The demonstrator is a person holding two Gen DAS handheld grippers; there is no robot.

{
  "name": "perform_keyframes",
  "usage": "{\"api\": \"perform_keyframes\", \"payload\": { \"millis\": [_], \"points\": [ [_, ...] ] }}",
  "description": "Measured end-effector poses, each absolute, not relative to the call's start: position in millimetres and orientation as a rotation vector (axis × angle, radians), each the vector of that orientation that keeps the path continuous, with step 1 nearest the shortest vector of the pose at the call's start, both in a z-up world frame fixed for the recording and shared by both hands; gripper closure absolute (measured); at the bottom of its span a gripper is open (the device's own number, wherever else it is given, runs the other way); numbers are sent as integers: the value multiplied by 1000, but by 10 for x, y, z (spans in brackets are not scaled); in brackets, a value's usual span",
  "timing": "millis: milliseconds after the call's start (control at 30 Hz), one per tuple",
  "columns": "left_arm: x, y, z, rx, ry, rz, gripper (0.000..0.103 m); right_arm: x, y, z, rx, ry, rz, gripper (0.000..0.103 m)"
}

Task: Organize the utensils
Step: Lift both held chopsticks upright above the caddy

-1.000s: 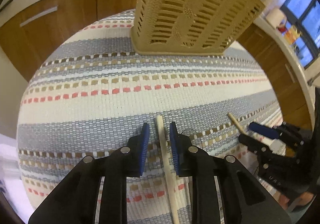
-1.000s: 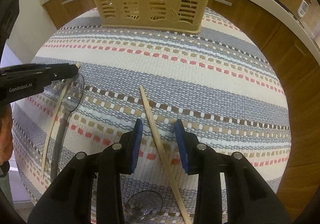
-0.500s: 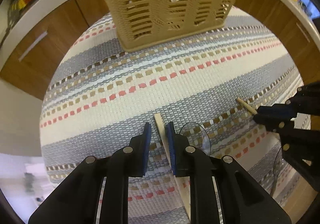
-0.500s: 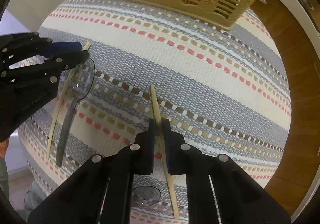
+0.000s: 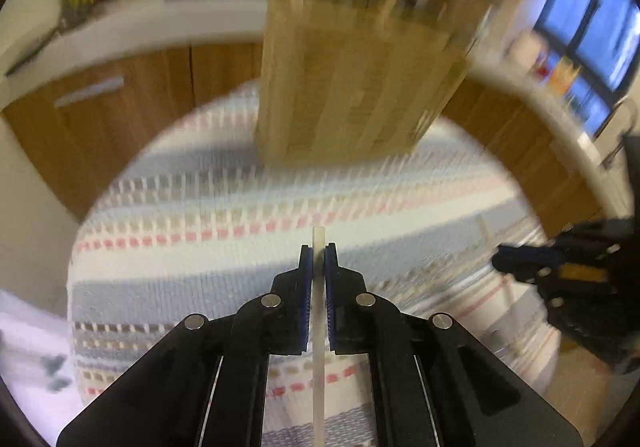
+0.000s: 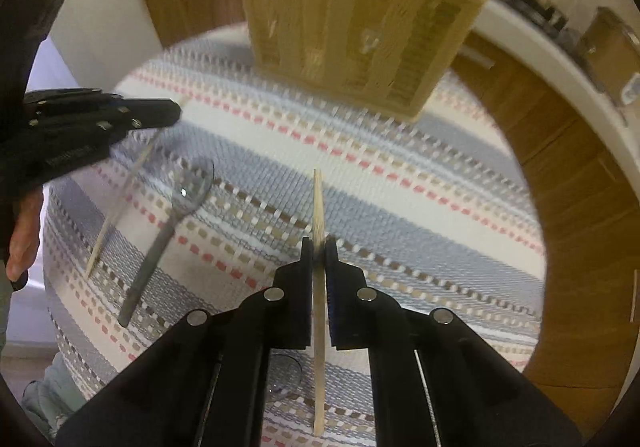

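Both grippers, left point(image 5: 319, 247) and right point(image 6: 319, 243), clamp chopsticks point(image 6: 319, 207); keep them upright toward the basket point(image 6: 360, 19) at top centre.

A striped woven mat point(image 6: 400, 175) covers the round counter; on it stand a basket point(image 6: 352, 27) and lie a spoon point(image 6: 168, 223) and another spoon point(image 6: 284, 375).

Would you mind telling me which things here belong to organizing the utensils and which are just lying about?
Part of the job:
- left gripper, shut on one chopstick
- right gripper, shut on the other chopstick
- spoon on the mat
- beige basket

Just there:
- striped mat
- wooden cabinets
- white counter
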State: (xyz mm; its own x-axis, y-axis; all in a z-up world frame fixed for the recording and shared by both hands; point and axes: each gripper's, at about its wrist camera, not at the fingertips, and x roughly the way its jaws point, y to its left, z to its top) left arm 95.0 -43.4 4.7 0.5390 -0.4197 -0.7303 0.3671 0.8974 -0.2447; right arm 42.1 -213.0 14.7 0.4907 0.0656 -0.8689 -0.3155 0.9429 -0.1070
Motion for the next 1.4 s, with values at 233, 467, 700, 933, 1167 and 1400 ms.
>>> {"api": "perform_keyframes", "payload": {
  "millis": [233,467,700,933,1167,1400],
  "points": [
    [607,-180,644,-169,562,-486,99,89,-2242,595,-190,789,219,99],
    [196,-90,1197,-178,237,-426,99,-83,-2213,1059,-141,546,200,99],
    [265,-39,1589,-213,67,-418,99,-21,-2308,1457,-51,386,178,99],
    [550,-12,1719,-273,-38,-367,99,298,-2425,1717,19,283,148,99],
    [845,37,1790,-360,-114,-310,99,642,-2490,1884,51,196,118,99],
    [1054,-44,1739,-379,-164,-261,99,908,-2503,1857,29,134,85,99]
  ]
}}
